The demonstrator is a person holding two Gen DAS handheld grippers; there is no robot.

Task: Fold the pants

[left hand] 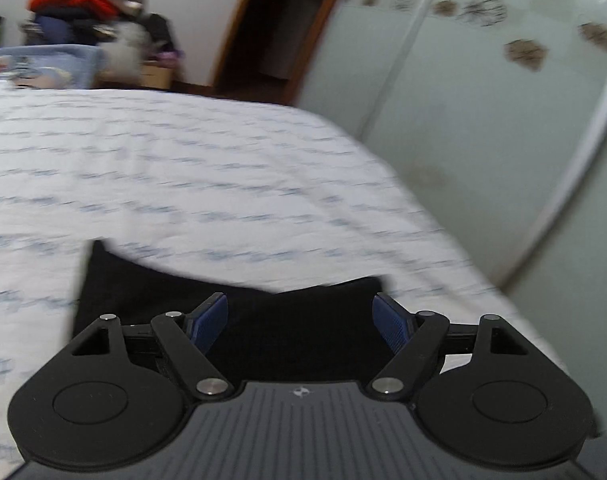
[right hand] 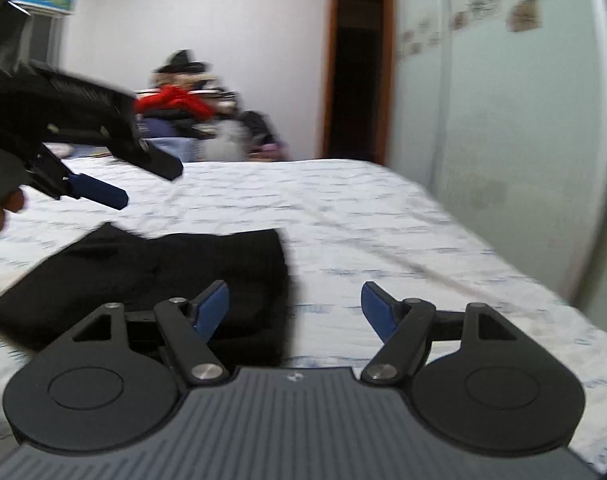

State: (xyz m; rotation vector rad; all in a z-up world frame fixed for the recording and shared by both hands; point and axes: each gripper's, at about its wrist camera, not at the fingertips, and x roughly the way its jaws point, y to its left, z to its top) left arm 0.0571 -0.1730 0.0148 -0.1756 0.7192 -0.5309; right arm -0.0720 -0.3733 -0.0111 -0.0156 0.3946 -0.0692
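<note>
The black pants (left hand: 207, 292) lie folded in a compact pile on the white patterned bed (left hand: 223, 168). My left gripper (left hand: 301, 318) is open and empty, hovering just above the near part of the pants. In the right wrist view the pants (right hand: 151, 280) lie left of centre. My right gripper (right hand: 295, 306) is open and empty, over the pants' right edge and the bed (right hand: 383, 240). The left gripper (right hand: 99, 192) shows there at the upper left, raised above the pants.
A frosted sliding wardrobe door (left hand: 483, 120) runs along the bed's right side. A dark doorway (right hand: 355, 76) stands beyond the bed. A heap of clothes with a red garment (right hand: 171, 100) and a blue basket (left hand: 59, 64) sit past the far edge.
</note>
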